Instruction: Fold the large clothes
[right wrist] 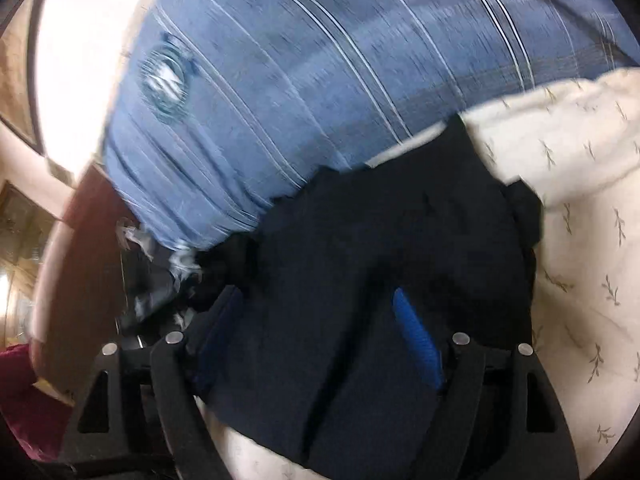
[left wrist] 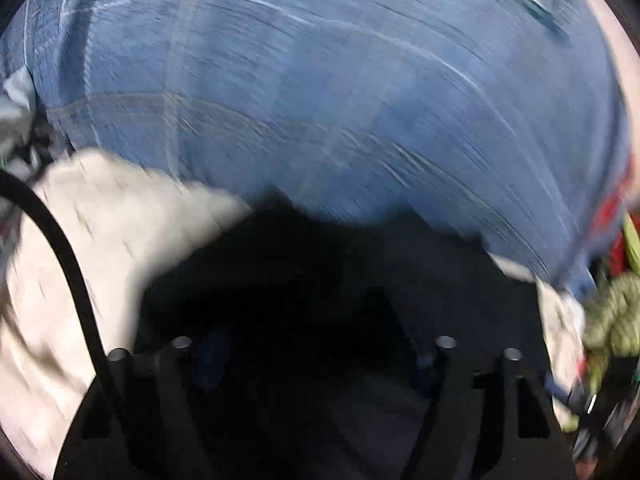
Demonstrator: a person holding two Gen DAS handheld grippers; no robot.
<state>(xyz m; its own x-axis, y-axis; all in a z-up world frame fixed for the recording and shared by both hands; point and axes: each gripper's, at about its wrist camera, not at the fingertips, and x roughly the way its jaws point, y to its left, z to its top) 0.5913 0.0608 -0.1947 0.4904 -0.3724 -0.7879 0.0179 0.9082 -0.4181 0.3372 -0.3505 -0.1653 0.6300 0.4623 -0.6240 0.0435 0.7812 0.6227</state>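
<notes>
reaching low over the bedding, the right gripper points into a dark navy garment, its two blue-padded fingers standing apart with a thick bunch of that navy cloth filling the space between them; the pads touch the fabric on both sides, though whether they are pressing it tight cannot be told for sure. the left gripper is aimed the same way, buried in the same dark garment; its fingers are lost in shadow and black cloth, so their stance cannot be told.

no container shows in either view.

the navy garment lies rumpled in a heap, folded over itself with deep creases, resting on a cream sheet printed with small leaf sprigs, which shows pale and blurred in the left wrist view. just beyond it, touching its far edge, spreads a blue striped cloth with thin white lines and a round pale emblem; the same blue cloth fills the upper part of the left view. a black cable curves across the cream sheet on the left. green and red items sit smeared at the right edge. both views are motion-blurred.
</notes>
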